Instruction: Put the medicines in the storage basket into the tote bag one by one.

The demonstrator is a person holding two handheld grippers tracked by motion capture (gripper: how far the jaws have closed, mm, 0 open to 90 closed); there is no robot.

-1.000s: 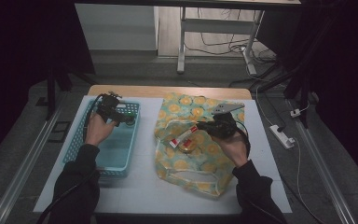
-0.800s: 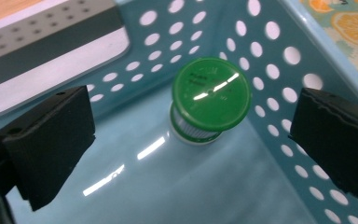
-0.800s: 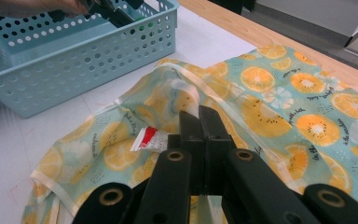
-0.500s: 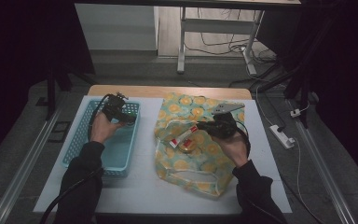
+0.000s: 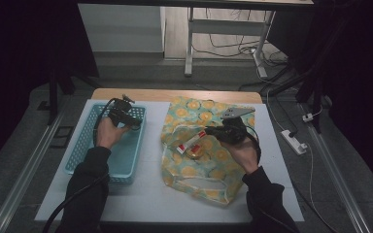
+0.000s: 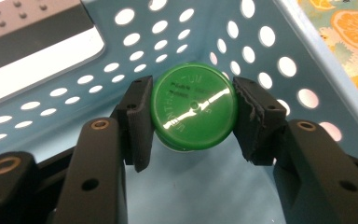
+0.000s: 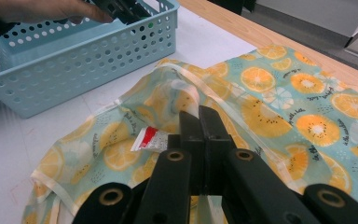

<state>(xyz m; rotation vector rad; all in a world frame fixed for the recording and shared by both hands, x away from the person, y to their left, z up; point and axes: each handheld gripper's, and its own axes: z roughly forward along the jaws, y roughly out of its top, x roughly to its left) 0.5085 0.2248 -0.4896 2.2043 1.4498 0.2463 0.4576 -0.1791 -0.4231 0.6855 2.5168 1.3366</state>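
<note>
My left gripper (image 6: 193, 116) is shut on a round green-lidded container (image 6: 193, 111), which it holds inside the blue perforated basket (image 6: 261, 28). From above, the left gripper (image 5: 125, 114) hangs over the far end of the basket (image 5: 85, 145). My right gripper (image 7: 199, 122) has its jaws pressed together on the cloth of the orange-print bag (image 7: 279, 107), just past a red and white tube (image 7: 148, 138). In the high view the right gripper (image 5: 222, 132) sits at the bag (image 5: 201, 174), with the tube (image 5: 192, 141) and a round yellowish item (image 5: 195, 152) lying at the bag's opening.
The basket and bag lie on a white mat (image 5: 148, 194) over a wooden table (image 5: 175, 94). A power strip (image 5: 294, 141) lies on the floor at the right. A table frame (image 5: 189, 43) stands beyond the far edge.
The left gripper has shifted slightly right over the basket's far end, still holding the green-lidded container. The right gripper and the bag have stayed put.
</note>
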